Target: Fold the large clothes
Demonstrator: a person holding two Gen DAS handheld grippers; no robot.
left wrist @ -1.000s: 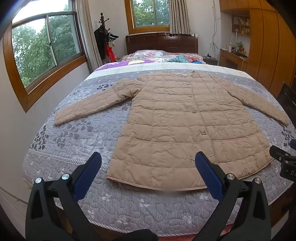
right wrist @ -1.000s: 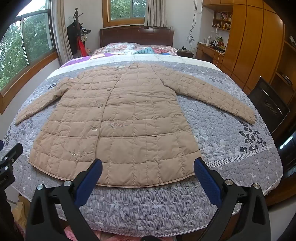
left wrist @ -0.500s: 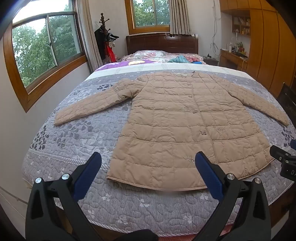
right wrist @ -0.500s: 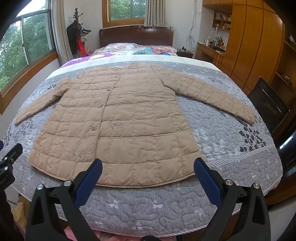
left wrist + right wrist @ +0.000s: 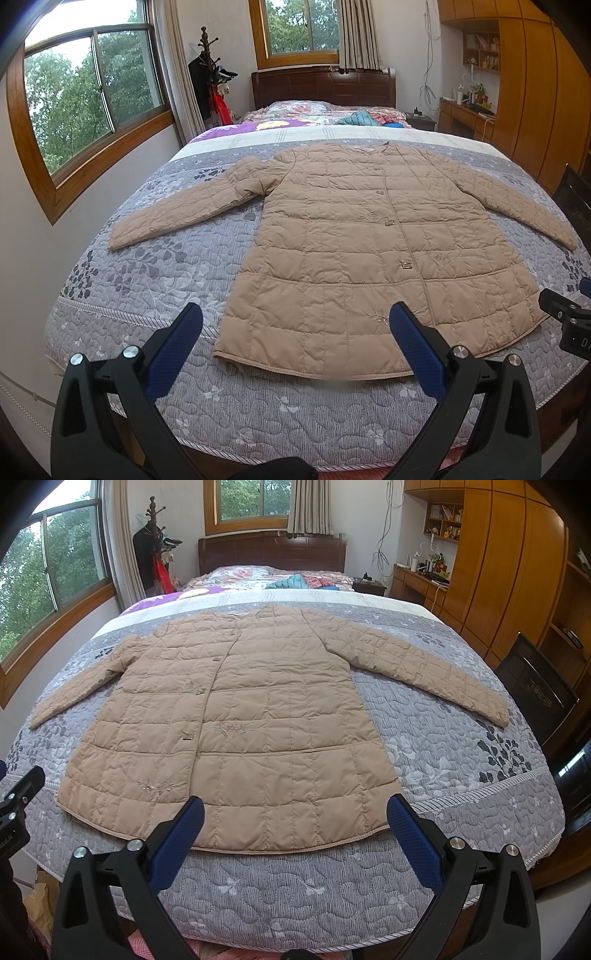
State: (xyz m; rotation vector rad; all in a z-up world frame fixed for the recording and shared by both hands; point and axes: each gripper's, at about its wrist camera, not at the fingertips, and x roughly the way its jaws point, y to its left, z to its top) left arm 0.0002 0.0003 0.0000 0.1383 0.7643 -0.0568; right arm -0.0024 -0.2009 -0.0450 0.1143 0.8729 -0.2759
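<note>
Coat first: in your left wrist view the tan quilted garment lies flat and face up on the grey floral bedspread, filling the centre and right of the frame. Its buttoned front runs down the middle, the collar points toward the dark wooden headboard at upper centre, and the hem curves along the lower middle. One sleeve stretches out to the middle left, ending on the bedspread; the other reaches the right edge of the frame. Your left gripper sits at the bottom, its blue-padded fingers spread wide apart with nothing between them, held just short of the hem and not touching the fabric. The tip of your other tool pokes in at the lower right edge. A wood-framed window fills the upper left.

In your right wrist view the coat sits centre-left, the hem arching across the lower middle. One sleeve runs to the right and ends at middle right on the bedspread; the other trails off to the left edge. Your right gripper is at the bottom, jaws released and wide, blue fingers empty, hovering before the hem without contact. Wooden cabinets stand along the upper right, and a dark chair back sits at middle right beside the bed.
</note>
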